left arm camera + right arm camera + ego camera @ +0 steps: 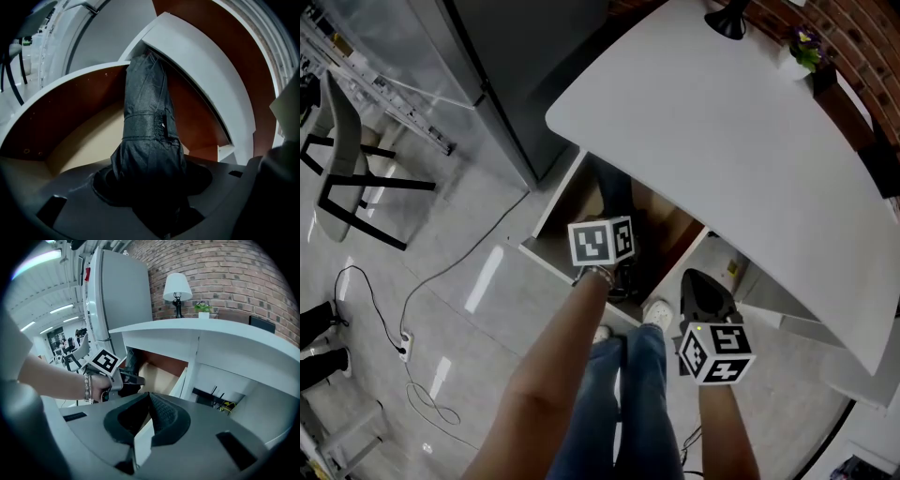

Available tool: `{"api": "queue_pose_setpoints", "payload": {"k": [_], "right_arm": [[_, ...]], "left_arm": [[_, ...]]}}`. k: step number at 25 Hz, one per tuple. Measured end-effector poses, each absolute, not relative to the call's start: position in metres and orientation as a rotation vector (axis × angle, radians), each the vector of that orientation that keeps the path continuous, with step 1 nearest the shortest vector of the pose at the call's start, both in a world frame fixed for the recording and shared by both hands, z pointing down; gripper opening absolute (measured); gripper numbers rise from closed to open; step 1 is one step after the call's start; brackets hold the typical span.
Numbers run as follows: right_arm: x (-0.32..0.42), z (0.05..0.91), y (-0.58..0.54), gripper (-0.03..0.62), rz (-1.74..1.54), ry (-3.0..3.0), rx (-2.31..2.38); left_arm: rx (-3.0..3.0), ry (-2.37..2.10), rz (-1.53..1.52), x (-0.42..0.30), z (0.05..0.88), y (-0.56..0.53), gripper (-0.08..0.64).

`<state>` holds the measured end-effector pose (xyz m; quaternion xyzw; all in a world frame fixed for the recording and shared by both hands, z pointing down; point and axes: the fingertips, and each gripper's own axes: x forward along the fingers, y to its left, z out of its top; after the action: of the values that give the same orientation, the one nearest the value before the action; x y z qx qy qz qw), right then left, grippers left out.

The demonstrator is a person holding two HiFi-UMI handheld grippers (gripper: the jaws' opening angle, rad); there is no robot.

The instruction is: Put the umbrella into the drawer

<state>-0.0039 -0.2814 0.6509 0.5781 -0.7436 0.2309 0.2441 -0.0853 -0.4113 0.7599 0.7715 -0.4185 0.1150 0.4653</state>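
A folded black umbrella (pixel 147 117) points tip-first into the open drawer (pixel 75 108), whose inside is brown. My left gripper (pixel 150 187) is shut on its lower end. From the head view, the left gripper (pixel 617 277) hangs over the drawer's white front rim (pixel 546 258), and the umbrella (pixel 617 197) reaches in under the table top. Right of the drawer's front corner is my right gripper (pixel 705 292). Its jaws meet at the tips with nothing held (pixel 149 394). The right gripper view also shows the left gripper (pixel 126 379), the umbrella (pixel 130 363) and the drawer (pixel 161 376).
The white table top (pixel 722 141) overhangs the drawer; a lamp (pixel 177 289) and a small plant (pixel 203 308) stand at its far end. A grey fridge (pixel 525 75) stands left of the table. A chair (pixel 347 150) and a cable with power strip (pixel 403 347) are on the floor at left.
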Motion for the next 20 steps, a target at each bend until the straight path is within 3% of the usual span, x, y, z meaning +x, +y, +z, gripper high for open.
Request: {"api": "queue_pose_setpoints", "payload": {"k": [14, 20], "right_arm": [[-0.006, 0.675, -0.290, 0.000, 0.631, -2.047, 1.514], [-0.004, 0.672, -0.290, 0.000, 0.633, -2.050, 1.490]], "left_arm": [[1.805, -1.075, 0.301, -0.082, 0.800, -0.415, 0.258], [1.809, -1.101, 0.316, -0.088, 0.793, -0.415, 0.341]]}}
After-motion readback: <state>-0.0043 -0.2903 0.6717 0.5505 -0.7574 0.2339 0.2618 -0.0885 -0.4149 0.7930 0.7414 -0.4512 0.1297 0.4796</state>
